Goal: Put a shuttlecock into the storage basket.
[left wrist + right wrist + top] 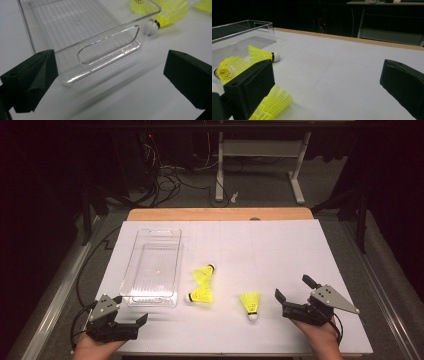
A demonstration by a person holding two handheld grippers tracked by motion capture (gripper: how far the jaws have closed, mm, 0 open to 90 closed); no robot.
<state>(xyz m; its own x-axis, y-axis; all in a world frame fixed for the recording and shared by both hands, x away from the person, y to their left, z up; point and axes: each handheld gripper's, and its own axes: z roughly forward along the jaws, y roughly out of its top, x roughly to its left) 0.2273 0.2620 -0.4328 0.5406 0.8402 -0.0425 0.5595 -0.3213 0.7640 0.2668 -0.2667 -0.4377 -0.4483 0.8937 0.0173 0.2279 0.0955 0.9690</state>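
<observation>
So, near edge first: left tongs (131,326) and right tongs (290,295) both sit low over the white counter (280,250), jaws spread wide, holding nothing. Just past them, three yellow shuttlecocks: one (250,303) lies alone just left of the right tongs, and two lie together mid-counter, one nearer (201,294) and one farther (204,272). One clear plastic bin (152,267) sits left of that pair, empty, its near end right in front of the left tongs. Beyond the counter's wooden far edge: dark room, grey floor, cables, white desk legs (220,170).
</observation>
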